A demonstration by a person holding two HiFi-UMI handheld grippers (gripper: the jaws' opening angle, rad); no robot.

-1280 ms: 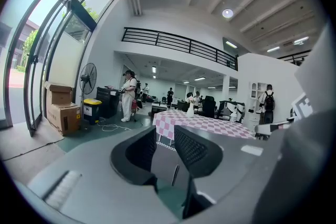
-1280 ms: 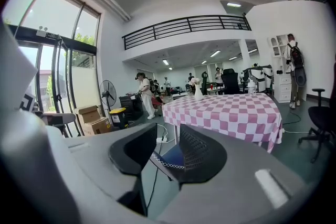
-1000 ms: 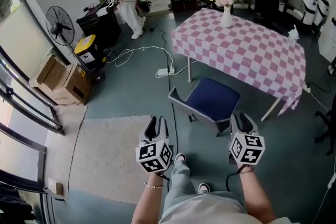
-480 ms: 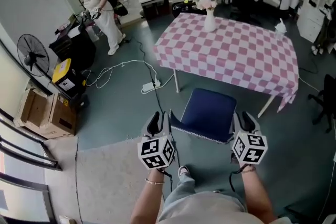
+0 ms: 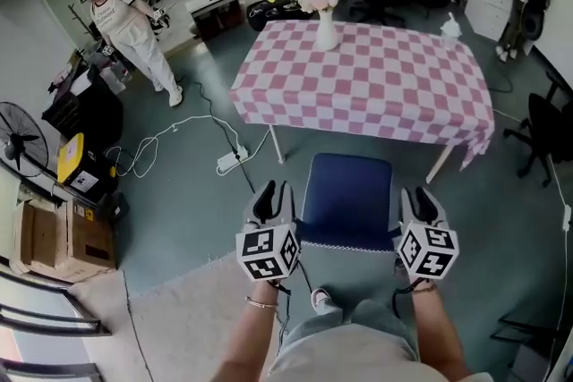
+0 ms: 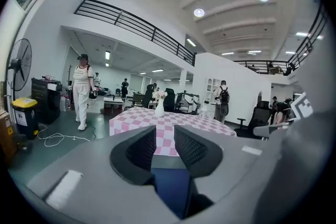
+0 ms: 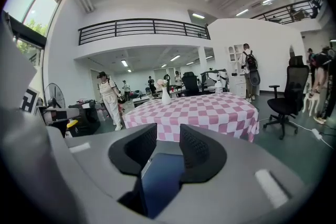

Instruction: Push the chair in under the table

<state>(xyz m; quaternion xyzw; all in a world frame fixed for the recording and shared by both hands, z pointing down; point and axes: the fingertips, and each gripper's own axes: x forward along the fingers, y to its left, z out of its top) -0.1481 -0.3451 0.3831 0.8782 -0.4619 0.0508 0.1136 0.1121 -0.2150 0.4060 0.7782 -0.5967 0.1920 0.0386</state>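
The blue padded chair [image 5: 347, 197] had swung round square to the pink-checked table [image 5: 376, 76], seat pointing towards it; the left gripper [image 5: 269, 194] and right gripper [image 5: 415, 196] each clamped its backrest [image 5: 347, 242].

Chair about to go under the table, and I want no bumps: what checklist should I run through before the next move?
1. Left tool grips the back of the chair: ok.
2. Right tool grips it too: ok.
3. Chair lined up with the near side of the table: ok.
4. Power strip lies left of the path: ok.
5. Vase upright, near the far edge: ok.
6. Room under the table: cannot tell, the cloth hides it.
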